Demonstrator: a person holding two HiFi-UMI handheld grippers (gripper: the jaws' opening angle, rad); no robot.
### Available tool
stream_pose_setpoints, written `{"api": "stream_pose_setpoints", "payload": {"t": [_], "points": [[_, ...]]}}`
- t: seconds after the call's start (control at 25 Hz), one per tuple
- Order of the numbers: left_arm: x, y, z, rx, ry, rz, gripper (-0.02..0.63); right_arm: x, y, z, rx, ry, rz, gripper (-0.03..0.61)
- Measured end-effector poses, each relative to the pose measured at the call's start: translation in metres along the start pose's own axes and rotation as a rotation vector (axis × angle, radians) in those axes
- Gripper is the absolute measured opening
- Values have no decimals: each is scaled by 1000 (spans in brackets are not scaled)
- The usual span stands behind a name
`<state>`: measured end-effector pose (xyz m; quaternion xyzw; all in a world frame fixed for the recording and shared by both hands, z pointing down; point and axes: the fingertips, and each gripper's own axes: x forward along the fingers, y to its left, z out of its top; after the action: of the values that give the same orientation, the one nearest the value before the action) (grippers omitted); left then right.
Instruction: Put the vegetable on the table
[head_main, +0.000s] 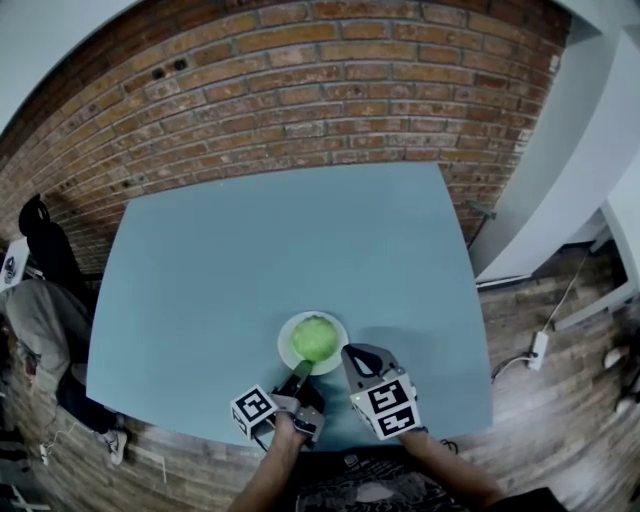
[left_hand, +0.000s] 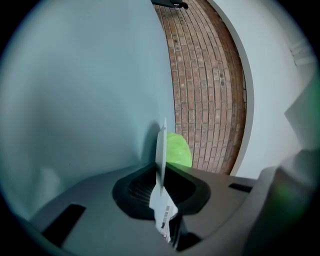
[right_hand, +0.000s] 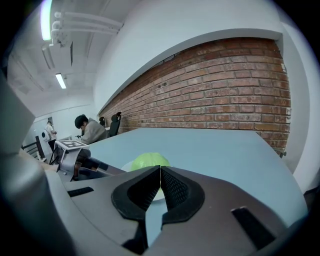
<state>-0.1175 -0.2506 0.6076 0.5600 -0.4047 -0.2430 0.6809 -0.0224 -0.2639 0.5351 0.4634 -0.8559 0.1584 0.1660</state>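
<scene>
**The green ball could roll away**

The vegetable (head_main: 314, 338) is not on the table (head_main: 280, 230) yet. It sits on a white plate (head_main: 285, 348) near the table's front edge, close to me. My left gripper (head_main: 298, 373) is clamped on the thin rim of the plate. My right gripper (head_main: 349, 352) waits just beside the plate with its jaws pressed together and nothing in them.

Here is what worries me. The plate is smooth and hard, so I think the rim could slip out of the pads (left_hand: 137, 189). If I tip that side up too much, the vegetable may roll off. The table's edge is near, so it could fall right off. My right jaws must open wide first, or they will only bump the vegetable and push it.

The vegetable is round like a ball, light green, and looks leafy and a bit soft. A hard squeeze could squash it. The table is flat, blue and plain. The pads are black with little ridges.
</scene>
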Motion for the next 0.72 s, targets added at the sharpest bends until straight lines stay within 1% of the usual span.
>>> {"api": "stream_pose_setpoints", "payload": {"t": [0.24,0.44,0.72], "points": [[-1,4,4,66,-21,66,31,-1,3,-4,-2,6,12,9],[-2,8,3,67,-26,94,37,-1,5,-8,-4,17,17,9],[-4,7,6,127,-34,149,45,-2,10,-10,-8,24,30,9]]}}
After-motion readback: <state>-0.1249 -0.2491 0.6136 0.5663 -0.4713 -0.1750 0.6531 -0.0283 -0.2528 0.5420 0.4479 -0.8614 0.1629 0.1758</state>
